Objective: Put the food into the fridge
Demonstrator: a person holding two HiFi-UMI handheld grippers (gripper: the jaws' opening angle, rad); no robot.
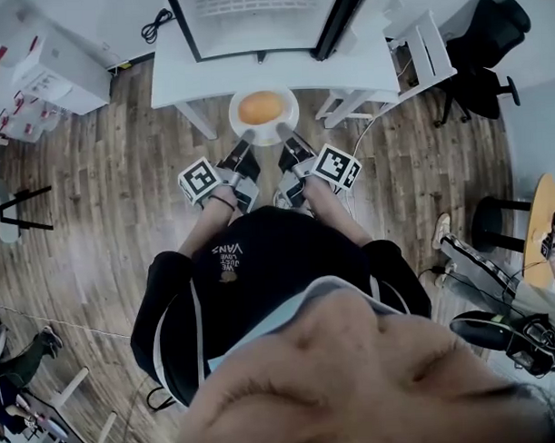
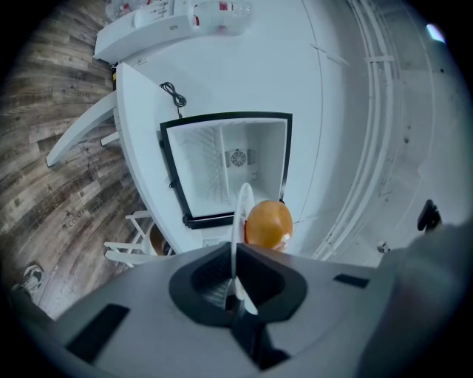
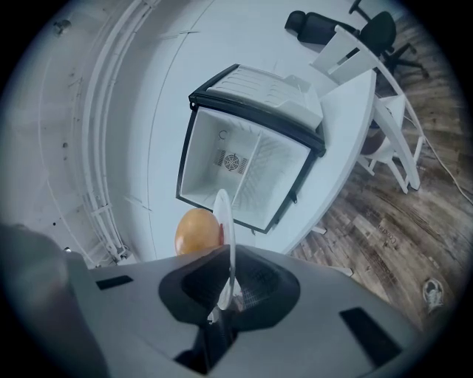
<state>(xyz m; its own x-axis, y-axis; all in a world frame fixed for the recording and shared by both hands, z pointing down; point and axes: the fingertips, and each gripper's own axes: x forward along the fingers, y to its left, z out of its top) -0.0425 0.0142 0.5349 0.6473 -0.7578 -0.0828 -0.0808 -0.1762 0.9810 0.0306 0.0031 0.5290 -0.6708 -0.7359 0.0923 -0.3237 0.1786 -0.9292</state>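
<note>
My left tool (image 1: 247, 149) clamped on plate (image 1: 291, 127) rim. My right tool (image 1: 286, 148) clamped on rim beside it. Plate carried level between both, at edge of white surface (image 1: 186, 78). Round orange food (image 1: 262, 107) sits mid-plate. Fridge (image 2: 225, 166) stands on surface ahead, door open, white inside facing me. Food not yet inside.

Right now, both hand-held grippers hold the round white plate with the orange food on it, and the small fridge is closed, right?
No: the small black-framed fridge stands open, as the left gripper view shows. The rest is right.
</note>
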